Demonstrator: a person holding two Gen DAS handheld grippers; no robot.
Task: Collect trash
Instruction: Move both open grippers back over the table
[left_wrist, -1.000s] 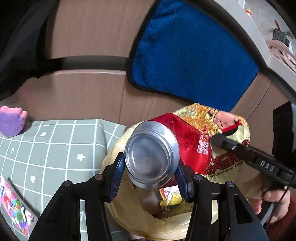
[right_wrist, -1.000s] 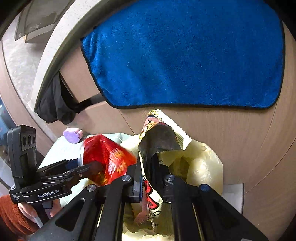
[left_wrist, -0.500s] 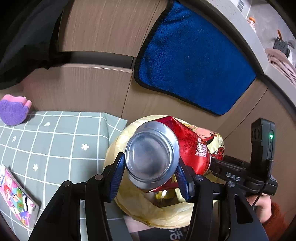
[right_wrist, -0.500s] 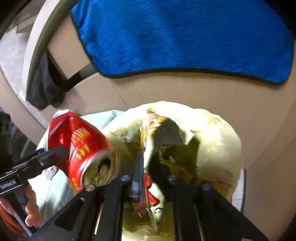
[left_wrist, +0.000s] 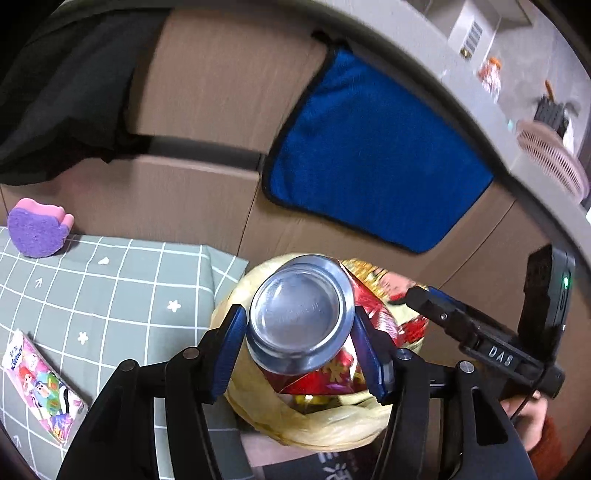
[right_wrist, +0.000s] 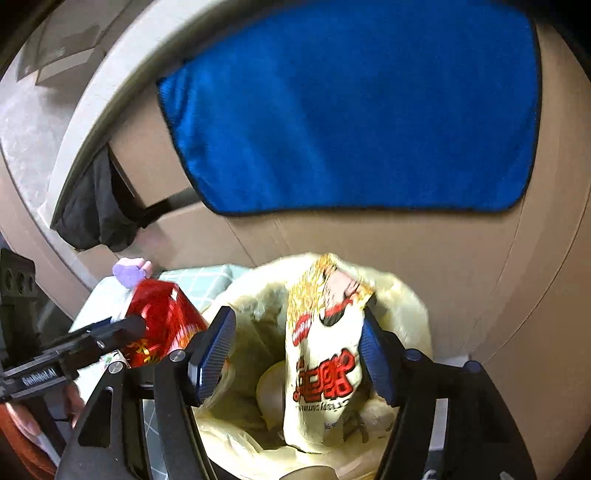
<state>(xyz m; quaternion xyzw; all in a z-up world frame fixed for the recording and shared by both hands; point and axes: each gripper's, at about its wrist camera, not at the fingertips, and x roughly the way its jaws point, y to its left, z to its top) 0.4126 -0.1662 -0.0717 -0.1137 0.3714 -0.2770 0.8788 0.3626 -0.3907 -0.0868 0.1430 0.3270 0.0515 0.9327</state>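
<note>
**Can and wrapper at the bag mouth, both sets of jaws letting go**

The red can (left_wrist: 301, 325) is seen between the blue pads of the left gripper (left_wrist: 299, 349), silver base toward the camera, long axis running forward and down toward the yellow trash bag (left_wrist: 314, 428). The jaws are opening; the left pad stands just clear of the can's rim, and contact at the right pad cannot be told. The can lies directly over the bag's near rim, so a straight drop is judged the move at hand.

The right gripper (right_wrist: 295, 354) is held over the bag mouth, jaws opening wide. The noodle wrapper (right_wrist: 325, 354) stands upright between them, leaning on the right pad only, its lower end already inside the bag (right_wrist: 410, 295).

Against a second ago: the wrapper was then pinched tight between shut jaws and is now released; the can, then clamped, is now being freed. Both views are set higher over the bag.

The checked cloth (left_wrist: 110, 288), a purple sponge (left_wrist: 37, 230) and a tissue pack (left_wrist: 40, 387) are left untouched.
</note>
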